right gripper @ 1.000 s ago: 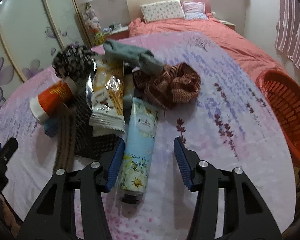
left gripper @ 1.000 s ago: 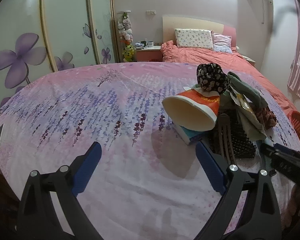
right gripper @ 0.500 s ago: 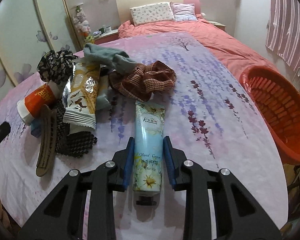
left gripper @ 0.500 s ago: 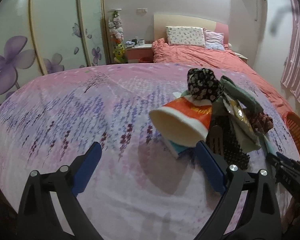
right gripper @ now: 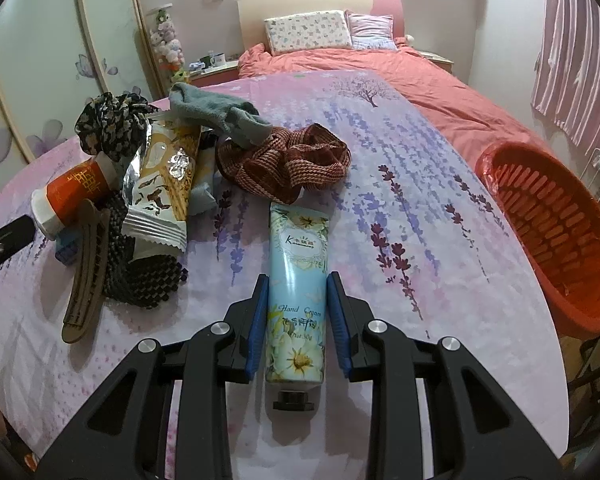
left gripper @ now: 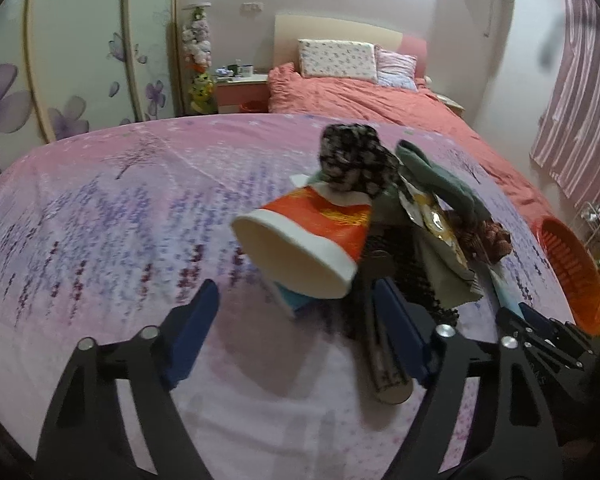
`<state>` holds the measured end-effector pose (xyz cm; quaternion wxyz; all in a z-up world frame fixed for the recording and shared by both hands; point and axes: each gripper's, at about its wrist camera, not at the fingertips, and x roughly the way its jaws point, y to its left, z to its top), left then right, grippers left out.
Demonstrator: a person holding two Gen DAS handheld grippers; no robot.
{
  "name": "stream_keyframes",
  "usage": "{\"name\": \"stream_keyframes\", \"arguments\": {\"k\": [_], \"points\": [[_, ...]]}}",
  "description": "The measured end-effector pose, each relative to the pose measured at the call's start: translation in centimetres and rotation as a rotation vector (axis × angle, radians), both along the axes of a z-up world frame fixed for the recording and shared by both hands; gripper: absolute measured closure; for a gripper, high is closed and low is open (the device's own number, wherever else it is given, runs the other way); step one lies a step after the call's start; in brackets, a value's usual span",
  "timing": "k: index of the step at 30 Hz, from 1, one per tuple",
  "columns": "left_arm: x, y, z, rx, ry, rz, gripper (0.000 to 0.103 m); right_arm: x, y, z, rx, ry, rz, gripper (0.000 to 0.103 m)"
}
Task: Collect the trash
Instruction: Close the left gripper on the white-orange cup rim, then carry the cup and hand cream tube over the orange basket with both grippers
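My right gripper (right gripper: 298, 322) is shut on a light blue hand cream tube (right gripper: 299, 276), cap towards me, just above the purple flowered tablecloth (right gripper: 400, 200). My left gripper (left gripper: 296, 332) is open and empty, a short way in front of an orange and white paper cup (left gripper: 308, 248) lying on its side. The cup also shows in the right wrist view (right gripper: 72, 196). A gold snack wrapper (right gripper: 164, 188) lies in the pile beside it.
An orange basket (right gripper: 556, 228) stands at the table's right edge. The pile holds a brown hair claw (right gripper: 84, 276), a black woven band (right gripper: 140, 276), a floral scrunchie (right gripper: 112, 124), a grey sock (right gripper: 220, 116) and a maroon scrunchie (right gripper: 284, 164). A bed is behind.
My right gripper closed on the hand cream tube and lifted it slightly. My left gripper moved closer to the paper cup, still open.
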<state>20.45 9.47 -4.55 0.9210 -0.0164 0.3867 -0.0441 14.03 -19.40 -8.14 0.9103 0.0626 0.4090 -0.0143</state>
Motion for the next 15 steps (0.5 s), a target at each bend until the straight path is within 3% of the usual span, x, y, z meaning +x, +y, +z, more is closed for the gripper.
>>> {"name": "stream_keyframes", "arguments": {"k": [4,8,12,15], "points": [[1.7,-0.6,-0.9,-0.034,0.03,-0.015,0.051,-0.1,-0.1,0.0,0.019,0.002,0.001,0.073],[2.9,-0.6,-1.2,-0.097,0.025,-0.056,0.082,-0.1,-0.3,0.0,0.017,-0.003,0.011,0.073],[2.7,-0.4,-0.7,-0.096,-0.005,-0.075,0.093,-0.3,-1.0,0.0,0.035,-0.005,0.014,0.073],[2.1,0.5,0.0,-0.09,-0.025,-0.06,0.094,-0.8,-1.9,0.3,0.048,-0.016,0.004,0.074]]}}
